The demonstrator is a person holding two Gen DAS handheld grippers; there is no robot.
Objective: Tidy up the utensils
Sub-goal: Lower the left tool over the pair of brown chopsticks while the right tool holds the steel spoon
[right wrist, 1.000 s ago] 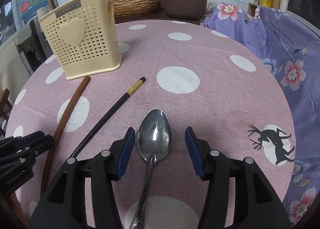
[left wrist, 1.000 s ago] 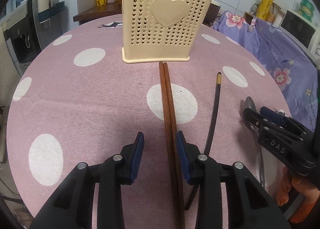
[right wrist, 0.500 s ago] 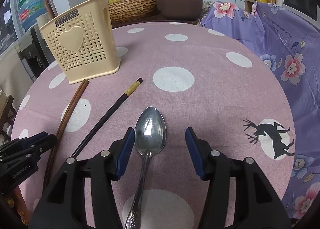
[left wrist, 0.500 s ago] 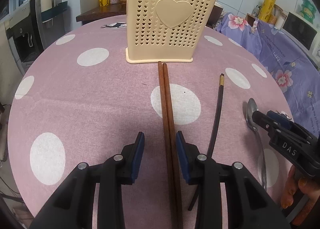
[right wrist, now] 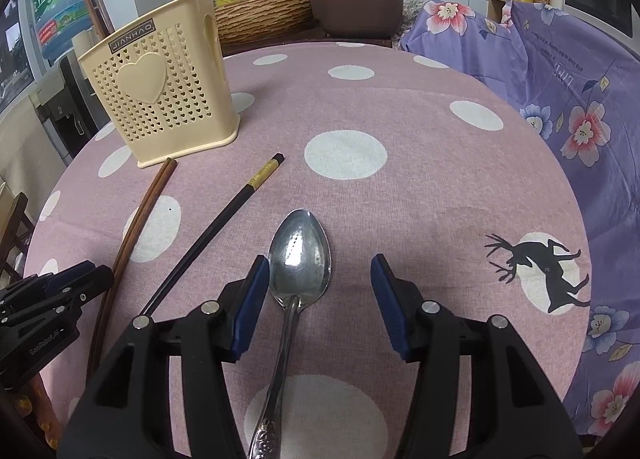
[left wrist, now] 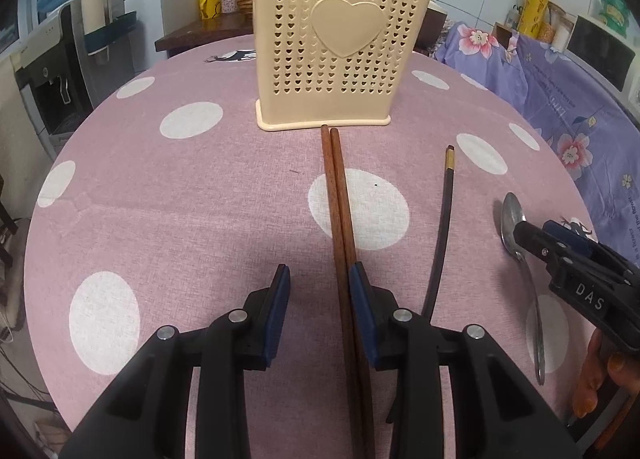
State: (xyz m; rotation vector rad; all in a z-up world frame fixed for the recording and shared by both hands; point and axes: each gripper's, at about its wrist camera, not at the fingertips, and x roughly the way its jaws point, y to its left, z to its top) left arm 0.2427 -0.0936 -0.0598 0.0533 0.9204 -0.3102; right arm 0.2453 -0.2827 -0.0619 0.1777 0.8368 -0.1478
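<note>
2 brown wooden chopsticks [left wrist: 340,219] are lying side by side on the pink polka-dot tablecloth [left wrist: 180,199], their far tips just short of the cream utensil holder [left wrist: 332,47]. The left gripper [left wrist: 318,279] is straddling them, jaws spread, pads not pressing. The right gripper [right wrist: 316,275] is straddling the metal spoon [right wrist: 298,255], jaws wide apart. A black chopstick [right wrist: 224,219] is lying between them.

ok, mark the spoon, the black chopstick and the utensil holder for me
spoon [right wrist: 300,255]: right wrist view, middle of the bowl.
black chopstick [right wrist: 224,219]: right wrist view, mid-shaft, below the gold band.
utensil holder [left wrist: 344,29]: left wrist view, raised heart on its front wall.
</note>
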